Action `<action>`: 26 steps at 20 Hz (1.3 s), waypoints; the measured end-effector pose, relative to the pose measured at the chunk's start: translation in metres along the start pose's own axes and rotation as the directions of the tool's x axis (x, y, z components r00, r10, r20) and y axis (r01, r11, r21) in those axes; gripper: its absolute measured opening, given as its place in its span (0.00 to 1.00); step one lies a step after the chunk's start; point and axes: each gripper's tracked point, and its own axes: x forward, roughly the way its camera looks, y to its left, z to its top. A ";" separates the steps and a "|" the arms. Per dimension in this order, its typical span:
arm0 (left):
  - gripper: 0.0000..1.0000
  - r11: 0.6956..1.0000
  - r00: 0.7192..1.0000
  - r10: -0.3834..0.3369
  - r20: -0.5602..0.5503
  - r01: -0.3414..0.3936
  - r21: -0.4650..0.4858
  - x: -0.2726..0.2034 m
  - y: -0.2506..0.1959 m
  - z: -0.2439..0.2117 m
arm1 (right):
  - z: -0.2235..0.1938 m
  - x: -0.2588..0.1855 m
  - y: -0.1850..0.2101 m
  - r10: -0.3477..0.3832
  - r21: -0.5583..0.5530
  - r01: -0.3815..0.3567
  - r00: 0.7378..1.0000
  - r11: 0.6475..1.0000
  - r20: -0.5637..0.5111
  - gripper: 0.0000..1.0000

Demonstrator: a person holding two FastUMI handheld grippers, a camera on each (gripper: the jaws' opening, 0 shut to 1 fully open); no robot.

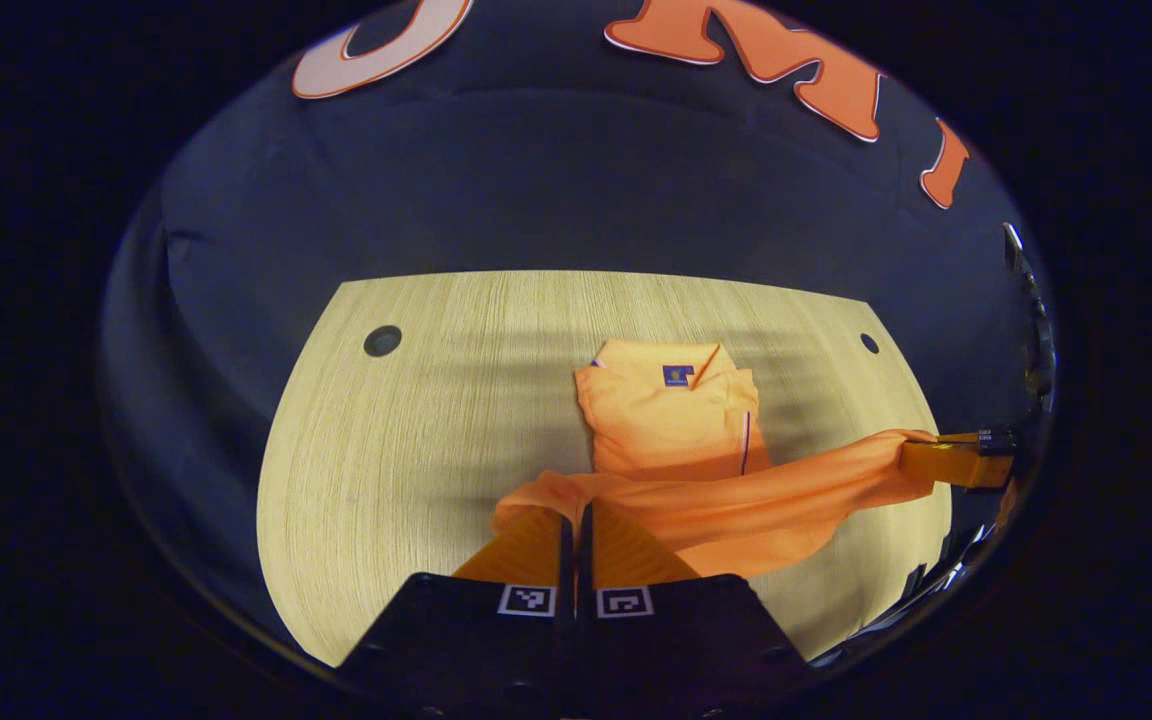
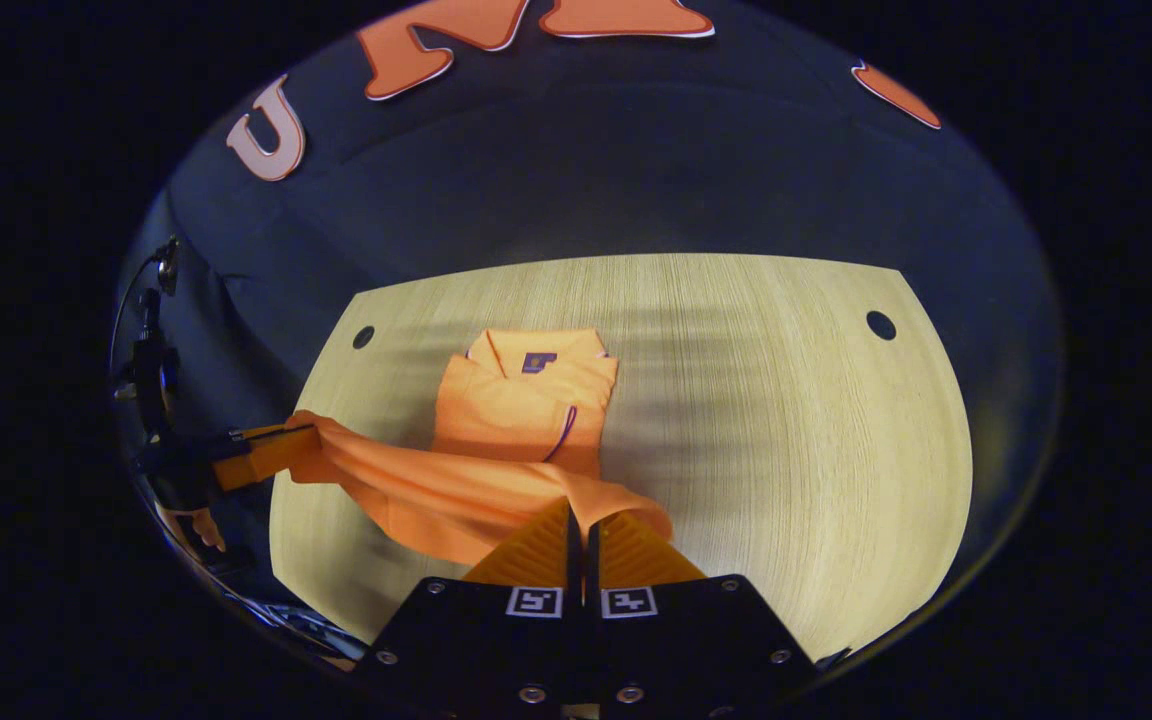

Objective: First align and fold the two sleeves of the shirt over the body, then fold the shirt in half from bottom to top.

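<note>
An orange shirt (image 1: 671,420) lies on the wooden table (image 1: 436,400), collar at the far end, sleeves folded over the body. Its bottom hem is raised off the table and stretched between both grippers. In the left gripper view my left gripper (image 1: 576,510) is shut on the hem's left corner, and the right gripper (image 1: 941,458) holds the other corner at the far right. In the right gripper view the shirt (image 2: 521,405) sits left of centre, my right gripper (image 2: 581,512) is shut on the hem, and the left gripper (image 2: 271,445) holds the hem at the left.
The table (image 2: 786,420) has a round hole near each far corner (image 1: 382,340) (image 2: 880,325). A stand with cables (image 2: 151,370) rises at the left edge of the right gripper view. Bare wood lies right of the shirt there.
</note>
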 end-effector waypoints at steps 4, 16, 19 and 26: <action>0.00 0.999 1.000 0.028 0.013 -0.029 0.018 0.037 0.005 0.036 | 0.034 0.033 -0.005 -0.016 0.017 0.016 0.999 1.000 0.031 0.00; 0.00 0.990 0.992 0.107 -0.067 -0.100 0.098 0.140 0.018 0.041 | 0.051 0.128 -0.014 -0.023 0.090 0.029 0.998 0.996 -0.057 0.02; 0.06 0.989 0.989 0.122 -0.083 -0.114 0.089 0.153 0.019 0.035 | 0.055 0.136 -0.027 -0.067 0.086 0.070 0.997 0.994 -0.038 0.08; 1.00 0.990 0.990 0.132 -0.050 -0.130 0.049 0.145 0.022 0.039 | 0.049 0.130 -0.034 -0.133 0.032 0.134 0.991 0.990 -0.034 0.99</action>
